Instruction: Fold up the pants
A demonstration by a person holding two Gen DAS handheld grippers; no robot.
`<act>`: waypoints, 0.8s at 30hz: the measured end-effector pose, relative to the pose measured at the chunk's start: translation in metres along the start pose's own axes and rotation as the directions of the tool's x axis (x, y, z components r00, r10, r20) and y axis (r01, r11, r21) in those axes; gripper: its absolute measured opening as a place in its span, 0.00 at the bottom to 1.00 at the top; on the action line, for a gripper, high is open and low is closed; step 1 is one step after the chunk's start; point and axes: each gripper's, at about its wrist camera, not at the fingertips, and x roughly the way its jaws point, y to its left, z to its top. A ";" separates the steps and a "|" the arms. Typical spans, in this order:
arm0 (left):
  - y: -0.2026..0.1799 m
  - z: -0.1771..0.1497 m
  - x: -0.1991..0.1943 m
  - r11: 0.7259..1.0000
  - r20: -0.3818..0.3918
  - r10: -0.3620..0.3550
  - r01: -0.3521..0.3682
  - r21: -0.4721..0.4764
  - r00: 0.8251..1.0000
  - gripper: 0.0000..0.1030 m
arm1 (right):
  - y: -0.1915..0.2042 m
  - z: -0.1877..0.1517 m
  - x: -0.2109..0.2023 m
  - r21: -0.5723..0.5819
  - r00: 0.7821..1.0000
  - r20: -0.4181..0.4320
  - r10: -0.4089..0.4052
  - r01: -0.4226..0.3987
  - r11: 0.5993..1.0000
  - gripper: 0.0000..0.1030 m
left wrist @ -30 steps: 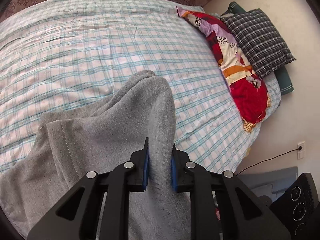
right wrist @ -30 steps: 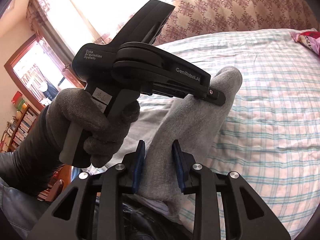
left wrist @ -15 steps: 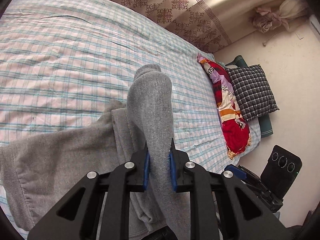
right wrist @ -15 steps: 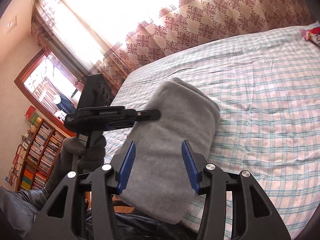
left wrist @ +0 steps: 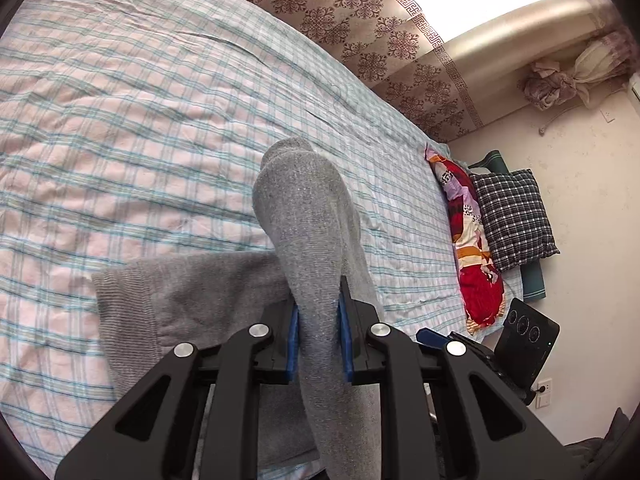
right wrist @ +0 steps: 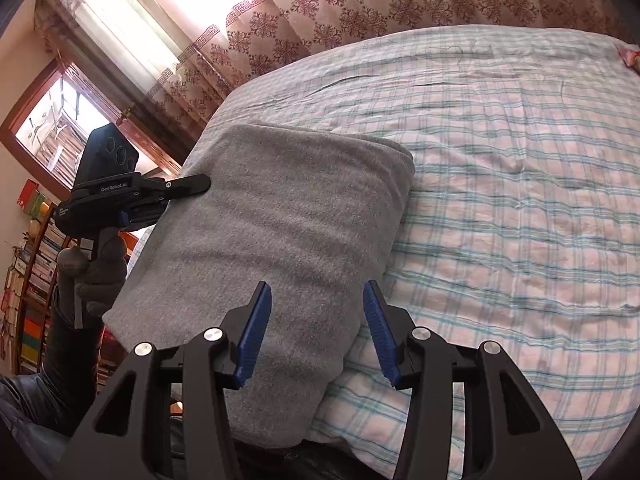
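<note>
Letting go on the right side, we now have the right gripper point(right wrist: 316, 330) standing with its blue pads apart and clear of the cloth; a second ago those same pads pinched a bunched ridge of the grey pants point(right wrist: 276, 248). The pants lie just beyond that gripper, spread as a broad folded panel on the checked bedspread point(right wrist: 520, 184), near its edge closest to us.

Our left gripper point(left wrist: 319, 338) has not released: its pads are clamped on a thick fold of the pants point(left wrist: 308, 216), which rises between them and stands up over the bedspread point(left wrist: 120, 120). Compared with a second ago that gripper has swung across the bedspread, and the cloth trailing from it now lies as a flat strip to the left of the held fold. In the right wrist view the left gripper point(right wrist: 188, 184) sits at the far left edge of the panel, held by a gloved hand point(right wrist: 96, 276).

We judge that one fold is laid and the right side is free to take a new hold, while the left end has yet to be set down.
</note>
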 end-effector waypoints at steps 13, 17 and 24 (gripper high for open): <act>0.069 -0.014 -0.022 0.992 0.022 0.083 -0.080 -0.101 0.996 0.16 | 0.051 -0.010 0.044 -0.173 0.993 -0.115 -0.003 -0.017 0.985 0.47; 0.081 -0.015 -0.021 0.987 0.020 0.121 -0.118 -0.110 0.993 0.16 | 0.062 -0.014 0.060 -0.205 0.987 -0.159 -0.003 -0.030 0.978 0.50; 0.090 -0.020 -0.007 0.965 0.004 0.245 -0.244 -0.095 0.970 0.20 | 0.078 -0.020 0.082 -0.258 0.978 -0.205 -0.025 -0.029 0.966 0.57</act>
